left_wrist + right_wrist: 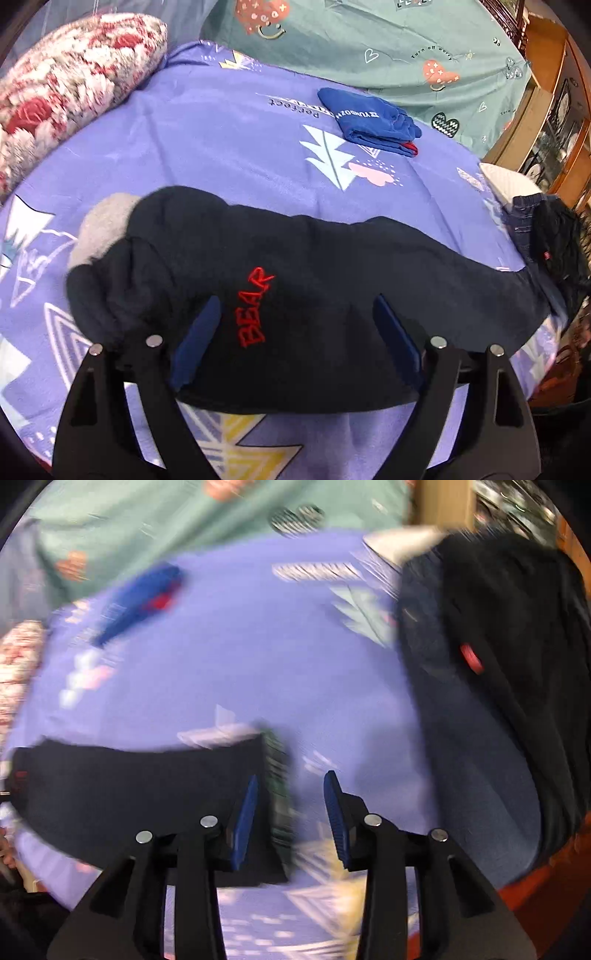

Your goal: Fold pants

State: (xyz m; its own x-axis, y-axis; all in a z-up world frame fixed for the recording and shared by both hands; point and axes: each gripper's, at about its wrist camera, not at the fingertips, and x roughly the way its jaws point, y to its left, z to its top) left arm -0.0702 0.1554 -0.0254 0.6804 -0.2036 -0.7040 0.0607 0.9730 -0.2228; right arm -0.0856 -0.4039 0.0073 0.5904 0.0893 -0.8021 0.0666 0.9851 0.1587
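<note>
Dark navy fleece pants (314, 266) with red "BEAR" stitching lie folded lengthwise across the purple sheet, grey lining showing at their left end. My left gripper (295, 314) is open wide just above them, one finger on each side of the lettering, holding nothing. In the blurred right wrist view the pants' cuff end (147, 794) lies at lower left. My right gripper (291, 786) is open and empty, its left finger over the cuff edge, its right finger over bare sheet.
A folded blue garment (369, 118) lies at the far side of the purple sheet (221, 140). A pile of jeans and dark clothes (546, 236) sits at the right edge, also in the right wrist view (498, 664). A floral pillow (66, 88) lies far left.
</note>
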